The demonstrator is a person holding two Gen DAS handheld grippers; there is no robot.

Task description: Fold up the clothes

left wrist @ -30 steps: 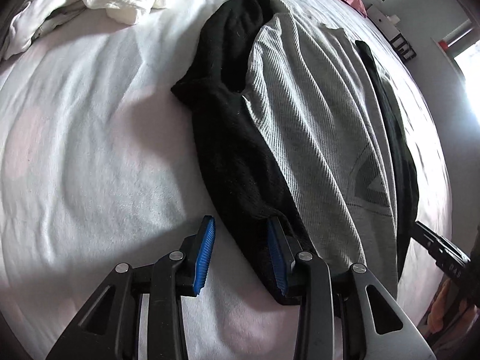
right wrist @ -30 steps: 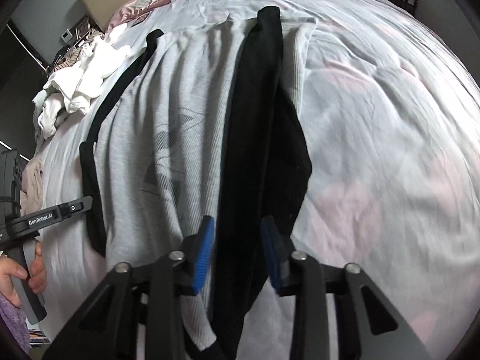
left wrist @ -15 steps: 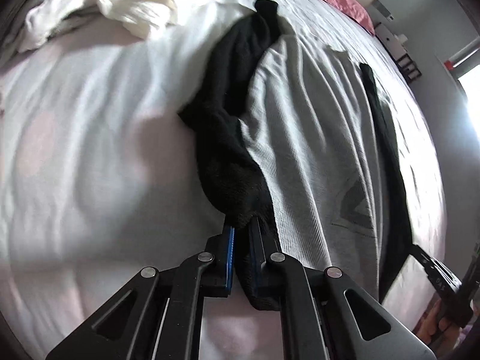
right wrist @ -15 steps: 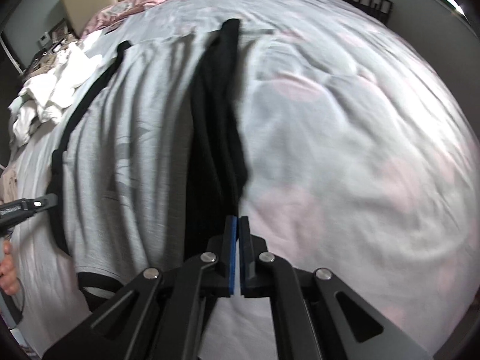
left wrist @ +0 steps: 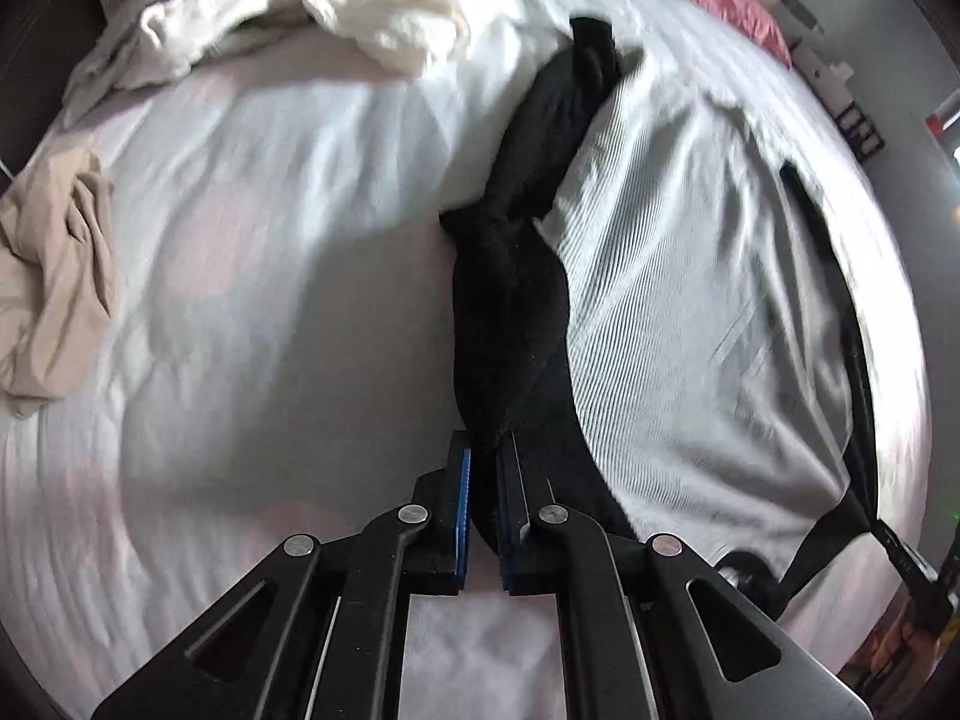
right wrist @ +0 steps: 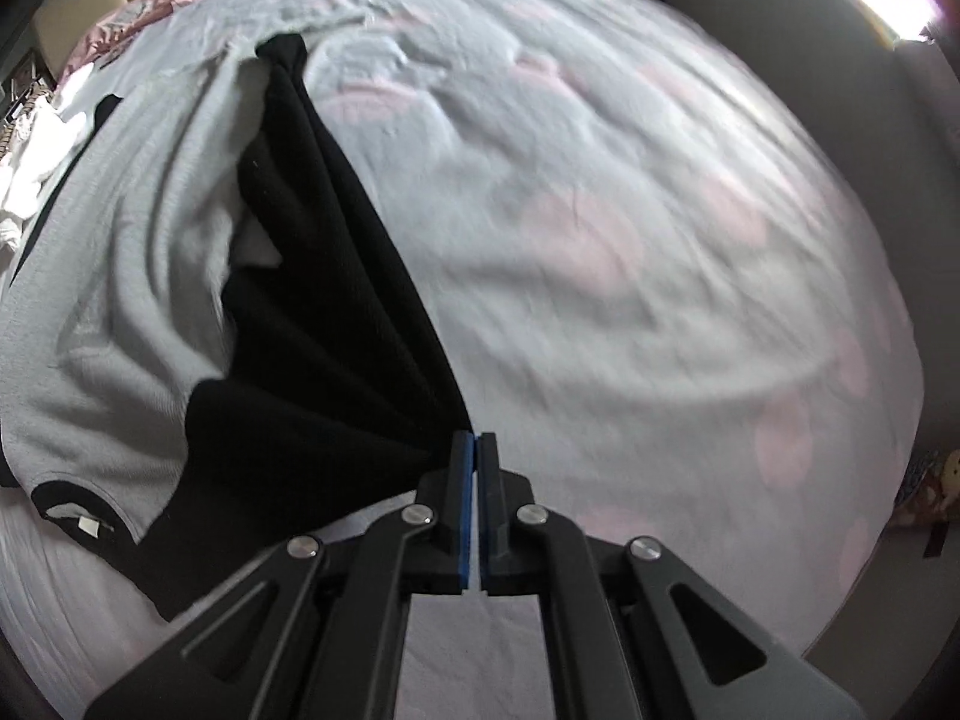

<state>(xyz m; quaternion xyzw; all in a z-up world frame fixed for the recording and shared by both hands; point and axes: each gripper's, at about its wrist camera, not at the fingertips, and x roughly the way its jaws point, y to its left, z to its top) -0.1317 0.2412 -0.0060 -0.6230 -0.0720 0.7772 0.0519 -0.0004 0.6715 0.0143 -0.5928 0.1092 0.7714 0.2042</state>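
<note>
The far bedsheet (right wrist: 600, 228) smears with blur. The black sleeve (left wrist: 510, 312) vanishes between the pinching pads, its end hidden. The beige cloth (left wrist: 54, 276) is cut by the left edge. A hand (left wrist: 894, 648) at the bottom right is mostly hidden and blurred.

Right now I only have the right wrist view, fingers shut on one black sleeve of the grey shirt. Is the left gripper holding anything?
Observer: Yes. The left gripper fingers have just been closing and now pinch the other black sleeve of the grey shirt.
Operator: Anything else on the bed on that side?
Observer: A crumpled beige garment lies near the bed's edge, well apart from the shirt.
</note>
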